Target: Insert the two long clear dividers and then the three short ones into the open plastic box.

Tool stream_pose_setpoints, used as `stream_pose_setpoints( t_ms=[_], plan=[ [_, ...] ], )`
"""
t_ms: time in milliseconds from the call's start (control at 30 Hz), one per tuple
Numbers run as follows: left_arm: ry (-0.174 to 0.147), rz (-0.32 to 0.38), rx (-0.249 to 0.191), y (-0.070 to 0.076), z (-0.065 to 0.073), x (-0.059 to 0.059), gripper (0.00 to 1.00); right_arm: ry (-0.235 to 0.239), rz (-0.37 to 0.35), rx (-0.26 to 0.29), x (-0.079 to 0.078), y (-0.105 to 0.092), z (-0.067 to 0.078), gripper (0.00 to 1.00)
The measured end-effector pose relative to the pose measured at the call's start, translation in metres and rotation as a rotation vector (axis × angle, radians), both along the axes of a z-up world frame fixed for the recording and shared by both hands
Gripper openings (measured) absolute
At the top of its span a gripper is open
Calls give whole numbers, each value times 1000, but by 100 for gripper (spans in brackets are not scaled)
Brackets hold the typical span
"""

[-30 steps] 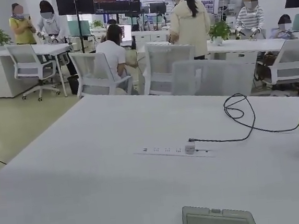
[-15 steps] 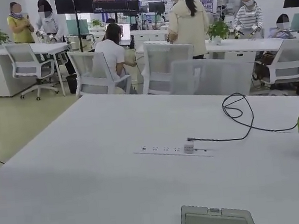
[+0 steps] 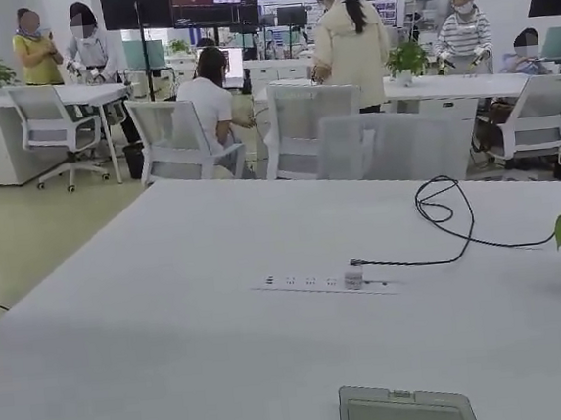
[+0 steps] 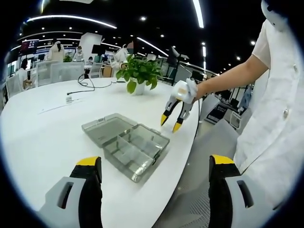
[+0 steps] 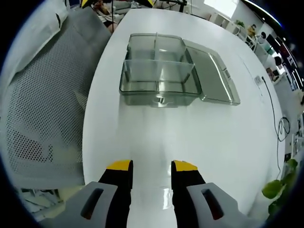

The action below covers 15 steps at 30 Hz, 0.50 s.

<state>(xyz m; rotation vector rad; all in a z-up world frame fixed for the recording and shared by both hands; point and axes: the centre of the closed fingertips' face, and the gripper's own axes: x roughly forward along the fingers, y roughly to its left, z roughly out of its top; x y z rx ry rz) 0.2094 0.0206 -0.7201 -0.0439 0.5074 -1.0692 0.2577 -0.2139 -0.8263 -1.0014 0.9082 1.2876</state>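
Observation:
The open clear plastic box [image 5: 159, 71] lies near the white table's edge, with its lid [image 5: 211, 71] folded flat beside it. Clear dividers stand inside it and split it into compartments. My right gripper [image 5: 151, 166] hovers over the bare tabletop short of the box, open by a narrow gap, with nothing between its jaws. In the left gripper view, my left gripper [image 4: 156, 164] is open wide and empty, facing the box [image 4: 135, 147] from off the table's edge. The right gripper [image 4: 171, 122], held in a hand, hangs just beyond the box. The lid's corner [image 3: 406, 410] shows in the head view.
A potted plant [image 4: 137, 73] stands on the table behind the box. A power strip [image 3: 326, 283] and a looped black cable [image 3: 448, 215] lie mid-table. A grey mesh chair [image 5: 42, 118] sits beside the table edge. Several people and chairs are at desks in the background.
The head camera has drifted slightly. The lid corner, cable and power strip lie as before.

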Motion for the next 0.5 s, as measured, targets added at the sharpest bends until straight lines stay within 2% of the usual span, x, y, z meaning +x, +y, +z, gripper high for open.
stream_pose_setpoints(
  t_ms=[100, 267, 300, 333, 400, 500],
  plan=[
    [14, 20, -33, -1, 7, 5, 95, -27, 6, 28, 0, 10, 15, 33],
    [31, 27, -54, -11, 16, 10, 91, -75, 14, 63, -1, 28, 41, 33],
    [40, 32, -73, -14, 19, 11, 90, -84, 17, 69, -2, 31, 46, 33],
    [64, 43, -94, -18, 21, 13, 89, -96, 21, 76, -2, 36, 53, 33],
    [78, 52, -120, -24, 24, 15, 87, -117, 25, 86, -3, 44, 63, 33],
    [122, 74, -175, -37, 29, 19, 84, -146, 37, 114, -7, 61, 81, 33]
  ],
)
